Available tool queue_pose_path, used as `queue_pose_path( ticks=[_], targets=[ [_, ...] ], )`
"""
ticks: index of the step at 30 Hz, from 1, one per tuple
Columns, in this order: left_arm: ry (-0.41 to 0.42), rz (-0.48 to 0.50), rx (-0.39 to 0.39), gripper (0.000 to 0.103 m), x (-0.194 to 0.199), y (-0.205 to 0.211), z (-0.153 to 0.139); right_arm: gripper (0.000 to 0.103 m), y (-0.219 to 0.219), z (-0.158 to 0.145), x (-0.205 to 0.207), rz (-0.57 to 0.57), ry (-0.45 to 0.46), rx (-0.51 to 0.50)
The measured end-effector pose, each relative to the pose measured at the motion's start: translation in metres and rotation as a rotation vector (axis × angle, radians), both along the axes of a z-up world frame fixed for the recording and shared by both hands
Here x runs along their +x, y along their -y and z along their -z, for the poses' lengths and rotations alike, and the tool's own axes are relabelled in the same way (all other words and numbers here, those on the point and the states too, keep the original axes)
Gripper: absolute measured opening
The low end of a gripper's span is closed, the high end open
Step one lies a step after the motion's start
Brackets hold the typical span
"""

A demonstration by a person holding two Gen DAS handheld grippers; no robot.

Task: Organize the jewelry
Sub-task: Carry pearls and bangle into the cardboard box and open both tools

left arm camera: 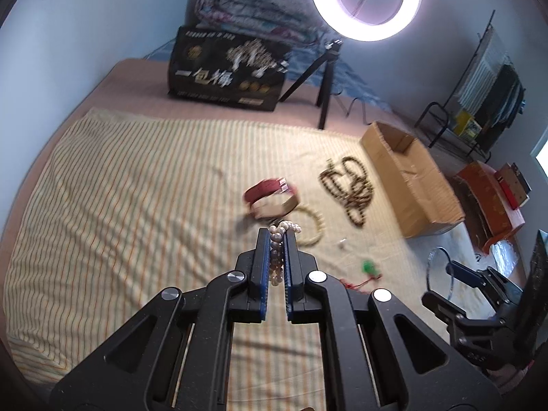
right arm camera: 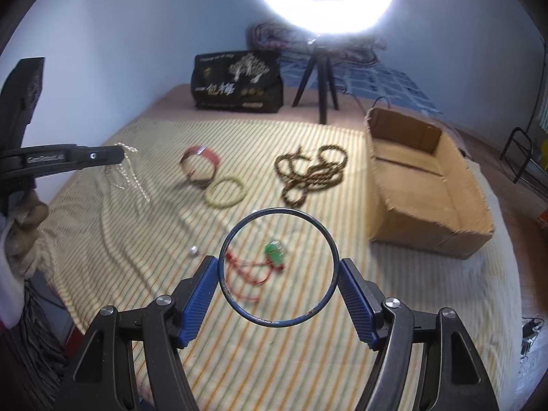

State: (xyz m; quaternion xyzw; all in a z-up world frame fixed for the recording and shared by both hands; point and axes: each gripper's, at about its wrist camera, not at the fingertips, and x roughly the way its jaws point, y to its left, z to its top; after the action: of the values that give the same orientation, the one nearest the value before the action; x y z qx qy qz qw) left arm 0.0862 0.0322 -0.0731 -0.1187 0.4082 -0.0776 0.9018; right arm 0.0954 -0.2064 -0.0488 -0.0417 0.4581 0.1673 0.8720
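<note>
My left gripper point(left arm camera: 276, 239) is shut on a white pearl necklace point(left arm camera: 278, 253) and holds it above the striped cloth; the strand hangs from it in the right wrist view point(right arm camera: 128, 171). My right gripper point(right arm camera: 278, 267) is shut on a thin dark metal bangle point(right arm camera: 236, 229), held upright between the blue pads. On the cloth lie a red bracelet point(right arm camera: 200, 166), a yellow-green bangle point(right arm camera: 225, 192), a brown bead necklace point(right arm camera: 310, 174) and a green pendant on a red cord point(right arm camera: 274, 252). An open cardboard box point(right arm camera: 424, 185) stands at the right.
A black printed bag point(right arm camera: 238, 84), a tripod with a ring light point(right arm camera: 320, 78) and a folded quilt point(left arm camera: 253, 13) stand at the back of the bed. A small white bead point(right arm camera: 194, 250) lies on the cloth. A rack and boxes point(left arm camera: 479, 126) are off the bed's right side.
</note>
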Motion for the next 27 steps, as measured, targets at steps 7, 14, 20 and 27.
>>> queue_pose_path(
  ticks=[7, 14, 20, 27],
  targets=[
    [0.044, 0.063, -0.021, 0.005, 0.008, 0.032, -0.028, 0.073, 0.026, -0.014, 0.017, 0.061, 0.040, 0.008],
    [0.078, 0.145, -0.011, 0.005, 0.031, 0.075, -0.051, 0.073, 0.059, -0.026, 0.039, 0.122, 0.074, -0.004],
    [0.072, 0.205, -0.031, 0.005, 0.060, 0.111, -0.058, 0.073, 0.091, -0.031, 0.063, 0.180, 0.091, -0.020],
    [0.062, 0.252, -0.062, 0.005, 0.099, 0.153, -0.062, 0.073, 0.123, -0.022, 0.096, 0.240, 0.082, -0.044]
  ],
)
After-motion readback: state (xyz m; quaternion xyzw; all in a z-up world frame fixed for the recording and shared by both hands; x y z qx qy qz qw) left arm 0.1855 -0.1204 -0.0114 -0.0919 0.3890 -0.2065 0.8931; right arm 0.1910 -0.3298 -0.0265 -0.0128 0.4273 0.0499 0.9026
